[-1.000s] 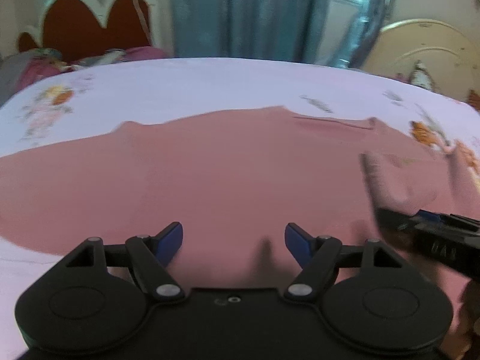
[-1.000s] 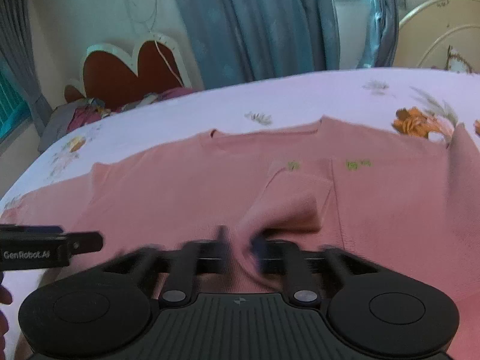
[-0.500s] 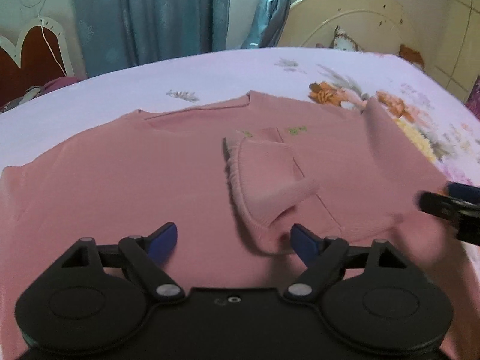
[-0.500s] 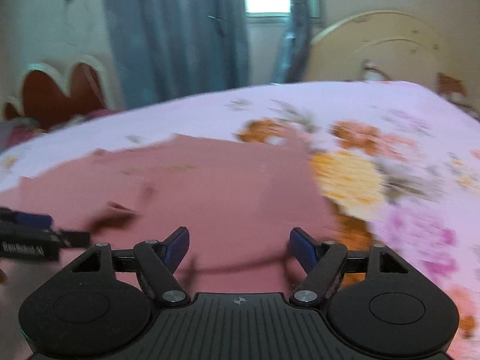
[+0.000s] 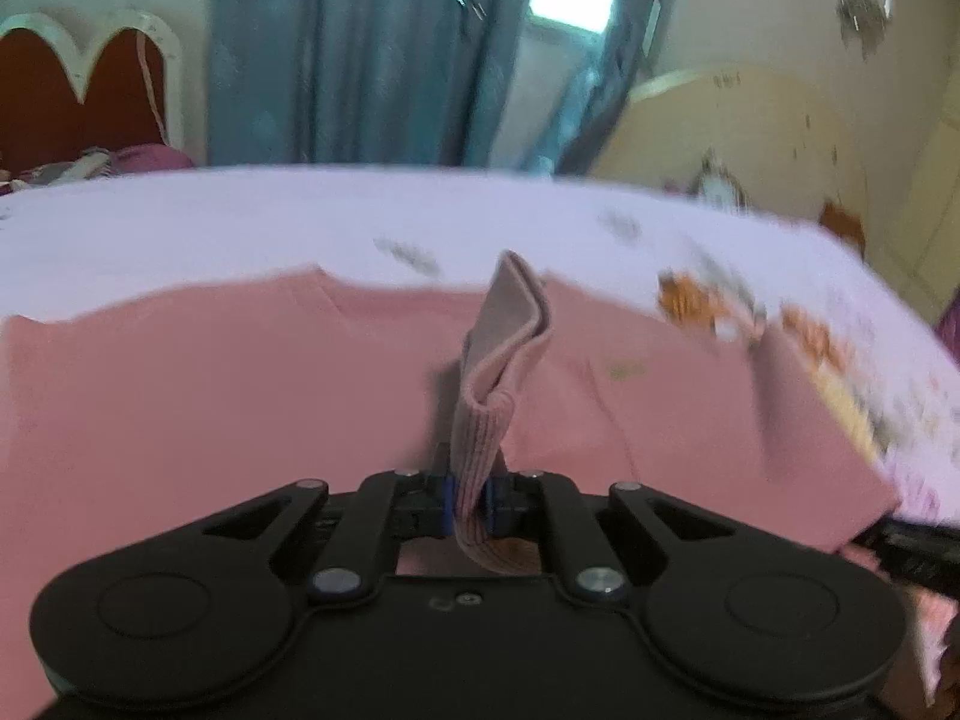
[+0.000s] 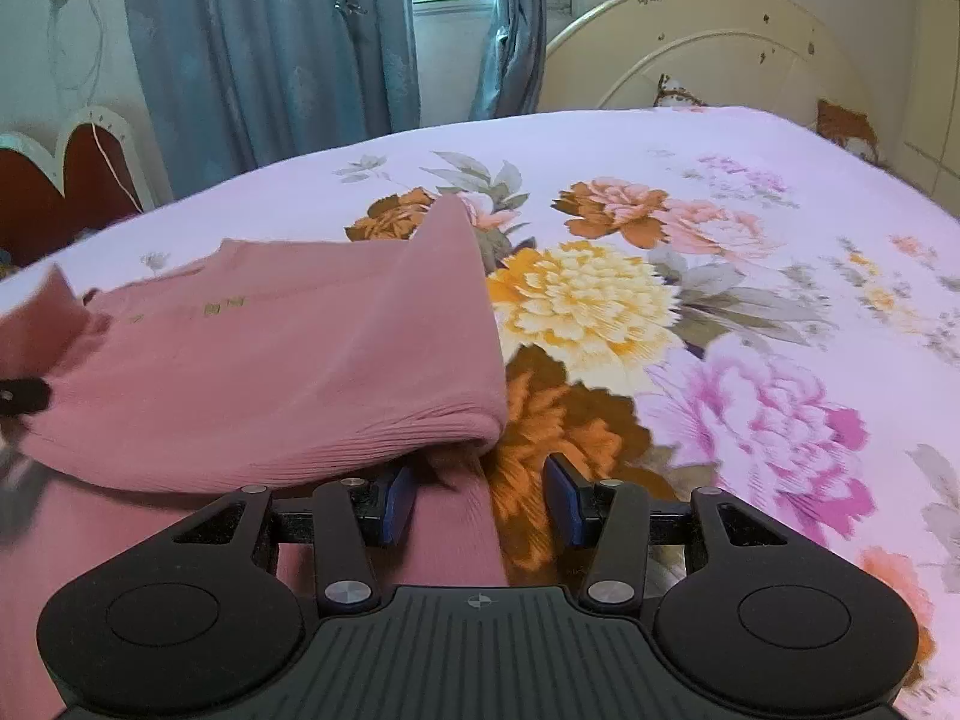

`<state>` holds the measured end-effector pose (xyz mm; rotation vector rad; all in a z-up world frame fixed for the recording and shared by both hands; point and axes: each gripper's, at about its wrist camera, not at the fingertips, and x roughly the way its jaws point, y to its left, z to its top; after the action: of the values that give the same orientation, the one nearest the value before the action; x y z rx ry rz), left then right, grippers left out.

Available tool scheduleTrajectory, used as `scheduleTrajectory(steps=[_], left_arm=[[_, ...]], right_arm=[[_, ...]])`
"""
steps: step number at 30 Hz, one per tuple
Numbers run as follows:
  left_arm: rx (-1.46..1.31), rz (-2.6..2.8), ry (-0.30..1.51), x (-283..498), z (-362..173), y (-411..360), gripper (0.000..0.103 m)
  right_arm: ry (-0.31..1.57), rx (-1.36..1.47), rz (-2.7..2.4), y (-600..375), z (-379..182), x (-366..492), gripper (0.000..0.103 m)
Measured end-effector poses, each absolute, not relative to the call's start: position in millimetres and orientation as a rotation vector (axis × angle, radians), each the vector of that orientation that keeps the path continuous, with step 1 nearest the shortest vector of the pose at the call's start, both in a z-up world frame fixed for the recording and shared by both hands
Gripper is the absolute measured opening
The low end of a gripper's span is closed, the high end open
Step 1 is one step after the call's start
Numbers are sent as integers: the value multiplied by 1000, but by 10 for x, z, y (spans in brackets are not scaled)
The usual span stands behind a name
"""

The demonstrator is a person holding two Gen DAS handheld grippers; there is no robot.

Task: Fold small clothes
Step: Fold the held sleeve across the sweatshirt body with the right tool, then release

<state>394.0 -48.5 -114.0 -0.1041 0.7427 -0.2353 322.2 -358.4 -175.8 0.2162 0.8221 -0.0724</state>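
A pink ribbed sweater (image 5: 210, 396) lies spread on a floral bedsheet (image 6: 690, 312). My left gripper (image 5: 471, 507) is shut on a sleeve cuff (image 5: 486, 408), which stands up from the jaws above the sweater's body. My right gripper (image 6: 480, 507) is open at the sweater's right edge; the folded side and hem (image 6: 288, 372) lie just ahead of it, and a strip of pink cloth sits between its blue pads (image 6: 399, 504). The left gripper's tip (image 6: 24, 396) shows at the far left of the right wrist view.
The bedsheet (image 5: 300, 222) stretches beyond the sweater. A cream headboard (image 6: 708, 54) stands at the far right, a red scalloped headboard (image 6: 60, 180) at the far left. Blue curtains (image 6: 270, 48) and a window lie behind.
My left gripper has closed on the sleeve cuff and lifted it. My right gripper let go of the cloth it held a second ago, swung right, and now sits open at the sweater's right edge.
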Motion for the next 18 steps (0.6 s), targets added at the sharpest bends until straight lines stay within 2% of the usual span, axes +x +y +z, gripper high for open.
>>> scheduleTrajectory(steps=[2, 3, 6, 10, 13, 16, 18], left_arm=[[-137, -209, 707, 3904, -1031, -346, 9], [-144, -191, 686, 3876, -977, -266, 9], [-136, -131, 671, 3839, -975, -67, 9], [-154, -100, 784, 3892, -1286, 59, 9], [-171, -89, 834, 3889, -1420, 66, 16], [-208, -81, 835, 3917, -1345, 137, 36], [-248, -70, 829, 3928, -1296, 225, 67]], right_arm=[[820, 209, -56, -3541, -1759, 3281, 30], [825, 207, -48, -3516, -1767, 3318, 17], [820, 205, -55, -3496, -1770, 3325, 11], [833, 279, -88, -3595, -1812, 3229, 11], [849, 243, -58, -3571, -1758, 3173, 11], [865, 255, -18, -3635, -1666, 3066, 12], [846, 280, -9, -3686, -1575, 2976, 16]])
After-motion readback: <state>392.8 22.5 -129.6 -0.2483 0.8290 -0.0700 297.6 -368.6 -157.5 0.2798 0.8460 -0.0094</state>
